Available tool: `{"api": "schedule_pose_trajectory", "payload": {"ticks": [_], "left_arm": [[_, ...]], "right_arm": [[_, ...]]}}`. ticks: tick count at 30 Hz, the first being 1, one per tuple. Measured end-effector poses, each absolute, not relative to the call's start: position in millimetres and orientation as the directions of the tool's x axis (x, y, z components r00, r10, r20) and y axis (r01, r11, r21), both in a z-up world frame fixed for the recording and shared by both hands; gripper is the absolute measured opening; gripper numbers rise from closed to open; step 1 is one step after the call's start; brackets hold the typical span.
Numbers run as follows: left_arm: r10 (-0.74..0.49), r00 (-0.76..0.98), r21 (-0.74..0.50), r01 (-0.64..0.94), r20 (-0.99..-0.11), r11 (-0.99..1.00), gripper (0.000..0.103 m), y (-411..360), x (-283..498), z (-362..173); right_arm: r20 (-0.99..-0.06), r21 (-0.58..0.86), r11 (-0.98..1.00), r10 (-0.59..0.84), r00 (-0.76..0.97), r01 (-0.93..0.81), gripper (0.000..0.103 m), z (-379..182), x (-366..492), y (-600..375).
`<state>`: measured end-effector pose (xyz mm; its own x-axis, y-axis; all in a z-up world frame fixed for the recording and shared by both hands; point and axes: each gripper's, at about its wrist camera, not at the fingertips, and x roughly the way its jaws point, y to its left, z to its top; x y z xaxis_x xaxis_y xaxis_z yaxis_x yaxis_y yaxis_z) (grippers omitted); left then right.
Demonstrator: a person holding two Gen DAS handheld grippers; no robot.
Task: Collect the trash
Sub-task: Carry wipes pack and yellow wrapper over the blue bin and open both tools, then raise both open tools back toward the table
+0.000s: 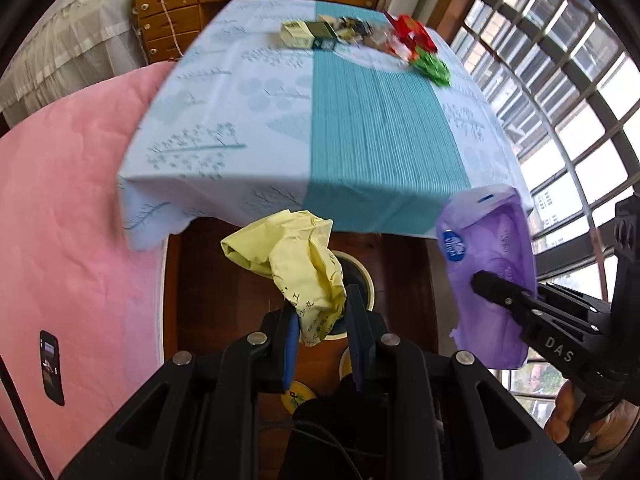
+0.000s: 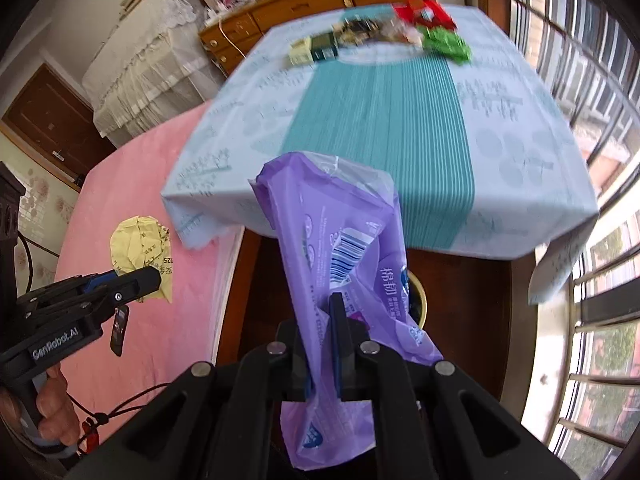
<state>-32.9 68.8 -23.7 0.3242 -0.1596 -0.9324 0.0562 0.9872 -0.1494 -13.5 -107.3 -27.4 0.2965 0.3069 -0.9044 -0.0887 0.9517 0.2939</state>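
While our left gripper (image 1: 320, 312) clamps the crumpled yellow paper (image 1: 296, 256), our right gripper (image 2: 324, 344) pinches the purple wrapper (image 2: 340, 248) above the bin (image 1: 360, 276).

Far-end trash pile (image 1: 360, 36) motion-blurred, items unreadable. Bin (image 1: 360, 276) mostly hidden behind yellow paper (image 1: 296, 264). Purple wrapper (image 2: 344, 272) covers bin (image 2: 416, 296) in right view; print illegible.
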Motion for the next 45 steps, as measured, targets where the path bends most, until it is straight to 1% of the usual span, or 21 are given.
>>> {"api": "schedule_pose_trajectory", "payload": {"ticks": [4,11,18,24,27,28,29,30,31,32,33,34,35,40,45], "left_arm": [[-0.149,0.259,-0.133,0.078,-0.954,0.988,0.019,44.9,-34.8,-64.8],[-0.138,0.154,-0.129,0.069,-0.978,0.989,0.019,18.4,-30.4,-157.5],[-0.14,0.115,-0.14,0.016,-0.983,0.99,0.02,13.6,-8.7,-258.4],[-0.141,0.093,-0.145,-0.039,-0.986,0.989,0.021,13.3,14.5,-346.8],[-0.133,0.095,-0.138,-0.045,-0.987,0.989,0.03,15.9,21.3,-381.4],[-0.12,0.099,-0.124,-0.04,-0.988,0.991,0.041,15.2,24.0,-392.5],[-0.11,0.101,-0.114,-0.034,-0.989,0.993,0.062,14.8,25.7,-399.2],[-0.109,0.105,-0.113,-0.028,-0.988,0.993,0.069,14.0,27.4,-405.2],[-0.113,0.113,-0.116,-0.021,-0.987,0.993,0.079,14.7,28.9,-411.1],[-0.114,0.121,-0.117,-0.02,-0.986,0.993,0.081,15.1,30.9,-415.9],[-0.112,0.119,-0.115,-0.021,-0.987,0.993,0.081,16.0,34.1,-419.6],[-0.109,0.114,-0.112,-0.023,-0.988,0.993,0.081,17.1,35.8,-423.9],[-0.104,0.111,-0.108,-0.031,-0.988,0.994,0.081,19.3,37.9,-425.7],[-0.081,0.132,-0.092,-0.078,-0.988,0.993,0.081,25.2,36.1,-420.5],[-0.064,0.15,-0.082,-0.118,-0.987,0.99,0.081,33.8,32.0,-394.6]], "right_arm": [[-0.918,0.326,0.945,0.324,0.227,-0.028,0.007,-71.9,-16.1,-115.9],[-0.943,0.321,0.947,0.317,0.096,0.023,0.007,-163.8,-22.4,-120.6],[-0.947,0.32,0.943,0.316,0.049,0.097,0.007,-262.4,-6.0,-130.6],[-0.93,0.367,0.913,0.364,0.049,0.177,0.008,-354.9,19.6,-136.4],[-0.923,0.384,0.901,0.379,0.067,0.202,0.008,-393.9,30.0,-138.9],[-0.922,0.387,0.898,0.382,0.066,0.21,0.008,-402.0,31.1,-139.3],[-0.92,0.391,0.893,0.386,0.065,0.224,0.008,-414.3,32.6,-140.9],[-0.92,0.391,0.891,0.386,0.066,0.233,0.009,-420.8,32.6,-142.1],[-0.921,0.387,0.889,0.383,0.069,0.245,0.017,-427.9,34.1,-144.8],[-0.921,0.388,0.886,0.382,0.073,0.255,0.032,-434.1,34.7,-147.0],[-0.918,0.395,0.88,0.389,0.078,0.262,0.043,-437.8,34.7,-147.7],[-0.91,0.414,0.869,0.406,0.088,0.272,0.061,-442.2,34.5,-151.5],[-0.903,0.428,0.859,0.418,0.097,0.281,0.07,-444.3,34.0,-154.1],[-0.899,0.436,0.854,0.425,0.103,0.284,0.07,-445.6,34.8,-160.2],[-0.902,0.432,0.859,0.419,0.109,0.275,0.07,-424.5,32.6,-162.4]]}}
